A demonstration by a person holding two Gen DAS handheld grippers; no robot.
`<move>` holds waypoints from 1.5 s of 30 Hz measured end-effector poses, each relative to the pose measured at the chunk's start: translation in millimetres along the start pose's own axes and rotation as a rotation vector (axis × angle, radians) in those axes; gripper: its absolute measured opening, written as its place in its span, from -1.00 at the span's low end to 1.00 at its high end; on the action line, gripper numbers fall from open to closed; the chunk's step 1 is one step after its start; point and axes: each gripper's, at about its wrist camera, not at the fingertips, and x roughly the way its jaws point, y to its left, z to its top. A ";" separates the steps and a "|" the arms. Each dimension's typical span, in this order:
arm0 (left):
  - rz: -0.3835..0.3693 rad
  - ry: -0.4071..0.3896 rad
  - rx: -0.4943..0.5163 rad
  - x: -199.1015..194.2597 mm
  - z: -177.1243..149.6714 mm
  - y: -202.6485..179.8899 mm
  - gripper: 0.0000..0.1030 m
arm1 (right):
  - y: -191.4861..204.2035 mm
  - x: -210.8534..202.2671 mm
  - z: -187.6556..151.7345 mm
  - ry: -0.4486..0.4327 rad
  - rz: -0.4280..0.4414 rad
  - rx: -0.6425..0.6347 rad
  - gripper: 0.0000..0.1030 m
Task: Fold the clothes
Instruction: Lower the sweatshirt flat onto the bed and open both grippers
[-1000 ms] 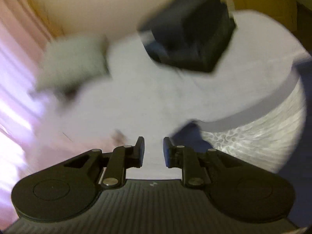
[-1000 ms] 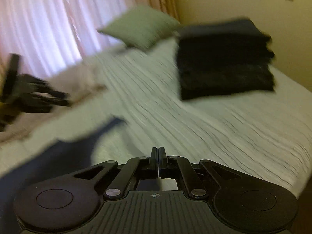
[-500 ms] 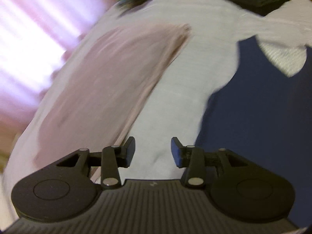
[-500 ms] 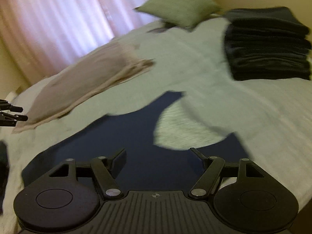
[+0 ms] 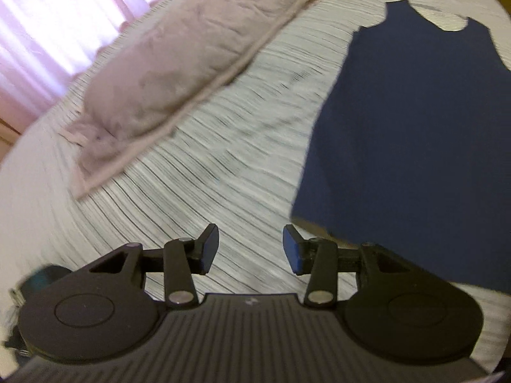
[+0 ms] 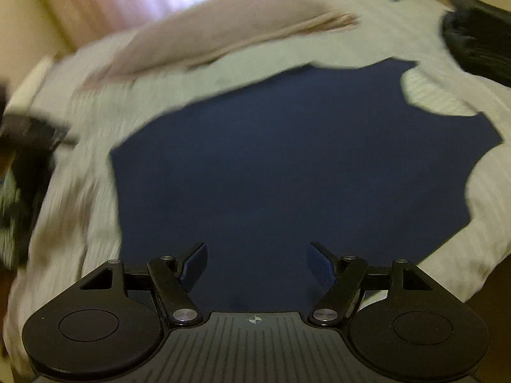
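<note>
bed [image 5: 223, 159] | navy top [image 6: 287, 166] hem hidden | dark stack [image 6: 479, 38] blurred, cropped

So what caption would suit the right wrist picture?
Open right gripper above a navy sleeveless top spread flat on the striped bedspread.

we're in a bedroom at home: a wide bed [image 5: 223, 146] under a pale ribbed bedspread fills the view, a pinkish pillow [image 5: 191, 60] at eleven o'clock, sheer curtains [image 5: 54, 16] glowing at ten, a dark stack of folded clothes [image 6: 479, 35] at two.
</note>
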 end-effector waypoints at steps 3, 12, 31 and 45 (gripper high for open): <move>-0.026 -0.015 0.093 24.9 -14.3 -9.4 -0.23 | 28.8 13.8 -18.6 0.060 0.019 -0.053 0.40; -0.135 -0.046 0.286 98.3 -14.1 -32.4 -0.24 | 64.2 54.0 -64.6 0.160 -0.027 -0.197 0.40; -0.166 -0.047 0.259 115.5 0.0 8.0 -1.00 | 70.9 68.2 -92.1 0.184 -0.080 0.071 0.40; -0.138 -0.066 0.143 71.2 -7.9 26.6 -0.80 | 64.4 61.7 -47.1 0.100 -0.075 0.069 0.40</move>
